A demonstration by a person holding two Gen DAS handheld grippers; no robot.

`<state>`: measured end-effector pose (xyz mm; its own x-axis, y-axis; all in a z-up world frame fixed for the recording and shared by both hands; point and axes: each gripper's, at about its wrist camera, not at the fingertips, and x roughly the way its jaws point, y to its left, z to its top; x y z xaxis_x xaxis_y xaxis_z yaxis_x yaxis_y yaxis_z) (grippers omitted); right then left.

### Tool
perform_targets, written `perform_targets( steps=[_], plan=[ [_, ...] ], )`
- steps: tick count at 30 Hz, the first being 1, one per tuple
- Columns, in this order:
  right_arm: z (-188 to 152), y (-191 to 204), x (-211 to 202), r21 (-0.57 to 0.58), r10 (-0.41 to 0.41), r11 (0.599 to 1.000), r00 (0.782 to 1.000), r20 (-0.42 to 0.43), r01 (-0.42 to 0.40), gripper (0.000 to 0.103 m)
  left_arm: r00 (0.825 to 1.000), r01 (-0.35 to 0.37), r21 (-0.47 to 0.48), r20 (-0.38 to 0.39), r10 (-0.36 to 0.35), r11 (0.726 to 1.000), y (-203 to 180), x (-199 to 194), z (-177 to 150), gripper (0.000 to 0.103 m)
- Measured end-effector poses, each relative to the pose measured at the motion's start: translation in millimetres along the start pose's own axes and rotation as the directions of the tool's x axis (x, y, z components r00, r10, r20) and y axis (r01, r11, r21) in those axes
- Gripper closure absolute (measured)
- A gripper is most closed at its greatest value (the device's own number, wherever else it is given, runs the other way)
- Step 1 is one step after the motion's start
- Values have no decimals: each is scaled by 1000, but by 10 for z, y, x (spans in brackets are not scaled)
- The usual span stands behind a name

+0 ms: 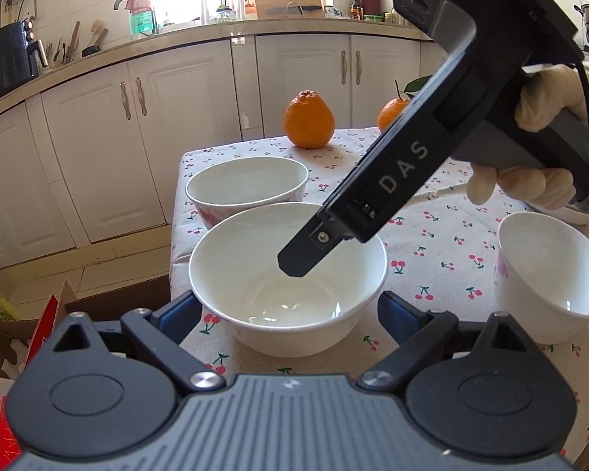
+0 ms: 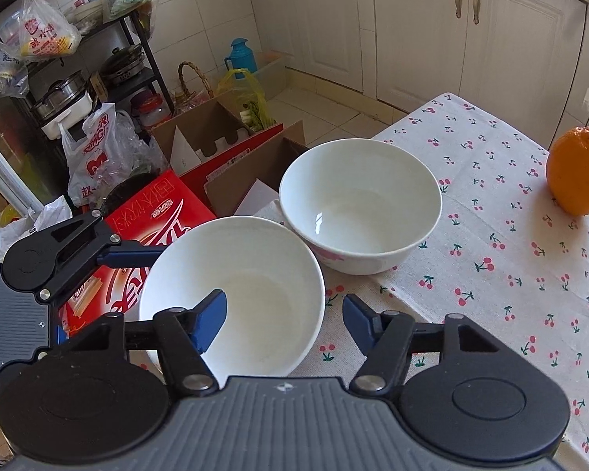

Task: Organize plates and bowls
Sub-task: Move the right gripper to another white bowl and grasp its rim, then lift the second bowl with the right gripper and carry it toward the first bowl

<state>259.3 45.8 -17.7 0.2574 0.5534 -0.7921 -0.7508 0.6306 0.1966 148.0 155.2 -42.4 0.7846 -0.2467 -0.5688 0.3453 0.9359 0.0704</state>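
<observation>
Left gripper [image 1: 289, 310] spread wide around near bowl [image 1: 288, 274] on cherry-print counter [image 1: 443, 243]. Right gripper [image 2: 284, 314] parted wide too, one finger [image 2: 212, 306] inside that bowl's rim, other outside. Second bowl [image 1: 247, 184] just behind; third bowl [image 1: 549, 274] well right.

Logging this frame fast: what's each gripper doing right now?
Left gripper: open, jaws either side of the near bowl, not clamped.
Right gripper: open, straddling that bowl's rim, one finger inside.
</observation>
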Motion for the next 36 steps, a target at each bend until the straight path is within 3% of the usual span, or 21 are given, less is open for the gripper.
perform_targets(
  steps=[6, 20, 36],
  plan=[
    [8, 25, 33, -5, 19, 1000, 1000, -7, -19, 43, 1000, 4, -2, 0, -4, 1000, 28, 22, 19, 9],
    [-4, 19, -25, 20, 27, 999, 1000, 2, -27, 43, 1000, 5, 8, -13, -5, 1000, 0, -1, 36, 9],
    [-263, 203, -493, 11, 40, 999, 998, 44, -40, 43, 1000, 17, 29, -9, -17, 999, -280, -371, 119, 9]
  ],
)
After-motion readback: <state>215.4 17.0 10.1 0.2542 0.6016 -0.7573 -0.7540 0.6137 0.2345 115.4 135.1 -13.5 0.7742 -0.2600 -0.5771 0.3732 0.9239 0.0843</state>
